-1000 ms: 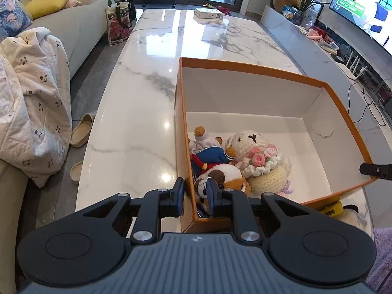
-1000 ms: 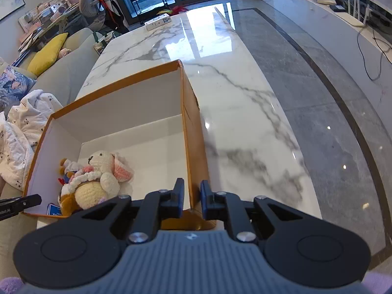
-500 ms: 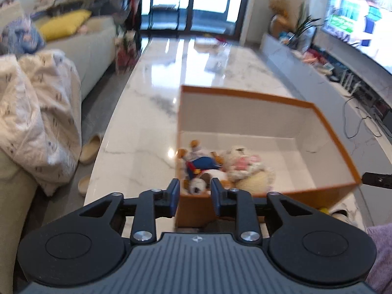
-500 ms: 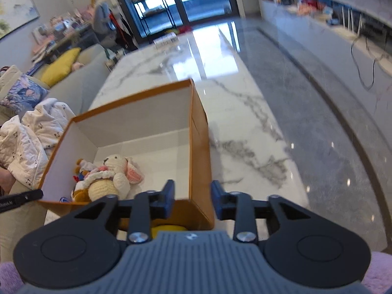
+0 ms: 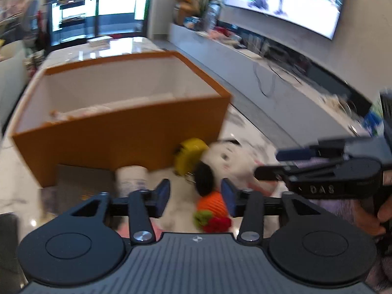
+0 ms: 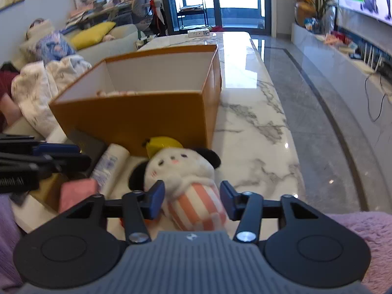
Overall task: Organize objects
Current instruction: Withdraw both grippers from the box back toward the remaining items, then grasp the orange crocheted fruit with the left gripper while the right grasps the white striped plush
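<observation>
Toys were the business: several already lay in the orange box (image 5: 122,132), and more waited on the marble table (image 6: 250,132) in front of it.

Left wrist view: a second before, this camera looked down into the box, its jaws nearly shut at the near wall. Now it had dropped back and low, facing the box's outer wall, and the left gripper (image 5: 195,197) stood wide open and empty. Between its fingers lay an orange knitted toy (image 5: 212,203); beyond were the white plush (image 5: 227,159), a yellow toy (image 5: 189,153) against the box, and a paper roll (image 5: 132,178). The picture was blurred. The right gripper (image 5: 265,164) reached in from the right beside the plush.

Right wrist view: earlier it sat almost closed at the box's right wall; now the right gripper (image 6: 192,199) had pulled back, opened wide and straddled the plush (image 6: 186,171) at its striped body, pads apart from it, holding nothing. A pink block (image 6: 76,193) and the roll (image 6: 110,169) lay left of it.

Both tongs had left the box for fresh pieces; closing on the plush looked next
</observation>
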`<state>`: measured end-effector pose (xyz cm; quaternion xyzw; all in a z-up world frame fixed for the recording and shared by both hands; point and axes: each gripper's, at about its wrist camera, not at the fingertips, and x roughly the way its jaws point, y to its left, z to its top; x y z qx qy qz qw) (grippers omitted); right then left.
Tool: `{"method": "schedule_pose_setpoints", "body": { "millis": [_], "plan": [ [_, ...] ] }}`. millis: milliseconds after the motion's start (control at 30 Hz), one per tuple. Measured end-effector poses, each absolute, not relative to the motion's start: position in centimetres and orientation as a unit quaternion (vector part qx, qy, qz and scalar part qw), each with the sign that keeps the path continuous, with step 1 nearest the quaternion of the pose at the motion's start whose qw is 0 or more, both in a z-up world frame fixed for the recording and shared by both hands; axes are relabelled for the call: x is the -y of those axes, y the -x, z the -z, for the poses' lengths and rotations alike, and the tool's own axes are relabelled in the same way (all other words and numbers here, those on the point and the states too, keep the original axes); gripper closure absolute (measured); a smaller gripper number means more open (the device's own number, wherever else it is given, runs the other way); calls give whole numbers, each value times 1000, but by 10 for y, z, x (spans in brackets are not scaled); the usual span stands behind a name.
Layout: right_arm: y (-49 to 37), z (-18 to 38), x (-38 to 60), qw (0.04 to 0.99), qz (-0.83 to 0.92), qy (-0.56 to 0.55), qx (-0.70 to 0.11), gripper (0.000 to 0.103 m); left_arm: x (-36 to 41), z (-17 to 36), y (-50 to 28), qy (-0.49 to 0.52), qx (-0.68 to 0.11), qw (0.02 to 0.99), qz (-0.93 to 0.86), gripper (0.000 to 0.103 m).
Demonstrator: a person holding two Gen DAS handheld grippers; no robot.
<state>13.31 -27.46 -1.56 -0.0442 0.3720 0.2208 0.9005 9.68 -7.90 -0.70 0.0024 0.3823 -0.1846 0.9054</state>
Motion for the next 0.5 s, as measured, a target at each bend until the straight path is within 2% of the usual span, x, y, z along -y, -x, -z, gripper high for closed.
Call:
{"method": "schedule_pose_setpoints", "body": {
  "millis": [200, 500],
  "plan": [
    [-136, 24, 287, 898, -227, 22, -377, 44, 115, 37, -95, -95, -392, 897, 183, 48],
    [-145, 33, 283, 891, -244, 2, -382, 42, 126, 59, -102, -116, -416, 881, 195, 48]
  ]
}}
